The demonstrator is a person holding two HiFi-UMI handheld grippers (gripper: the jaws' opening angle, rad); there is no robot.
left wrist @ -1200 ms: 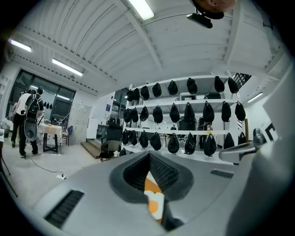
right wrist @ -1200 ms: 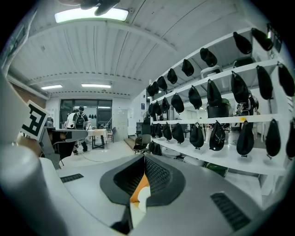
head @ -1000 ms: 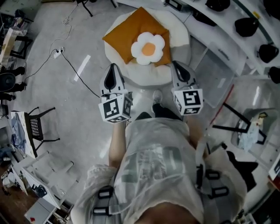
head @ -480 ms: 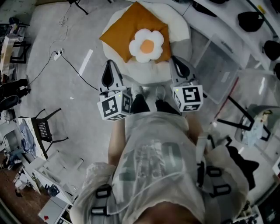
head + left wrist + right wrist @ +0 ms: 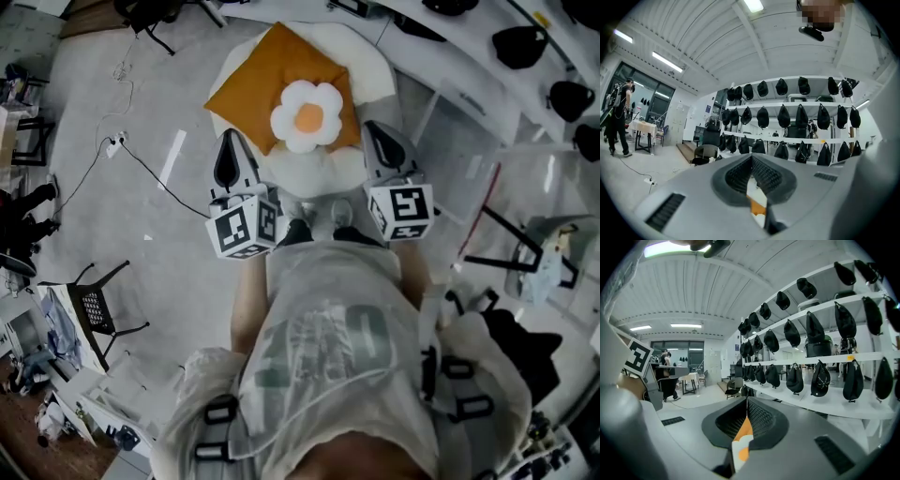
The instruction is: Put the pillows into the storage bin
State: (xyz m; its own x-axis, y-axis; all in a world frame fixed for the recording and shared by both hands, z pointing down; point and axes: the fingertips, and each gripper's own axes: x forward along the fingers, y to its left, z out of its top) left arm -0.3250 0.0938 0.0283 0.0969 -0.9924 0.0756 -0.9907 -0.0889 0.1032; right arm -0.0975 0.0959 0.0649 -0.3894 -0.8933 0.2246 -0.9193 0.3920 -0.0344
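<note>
The left gripper [image 5: 231, 141] and right gripper [image 5: 372, 131], held side by side, pointed toward 12 o'clock, jaws together, empty. Just beyond, at 12 o'clock, the flower pillow [image 5: 307, 116] lay atop the orange pillow [image 5: 251, 86].

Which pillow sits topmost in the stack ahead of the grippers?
The white flower-shaped pillow with the orange centre: it lies on the orange square pillow, which itself rests on the big round white cushion.

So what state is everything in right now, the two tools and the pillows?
left tool: shut, empty
right tool: shut, empty
orange pillow: flat on the round white cushion
flower pillow: lying on top of the orange pillow
round white cushion: carrying both pillows
</note>
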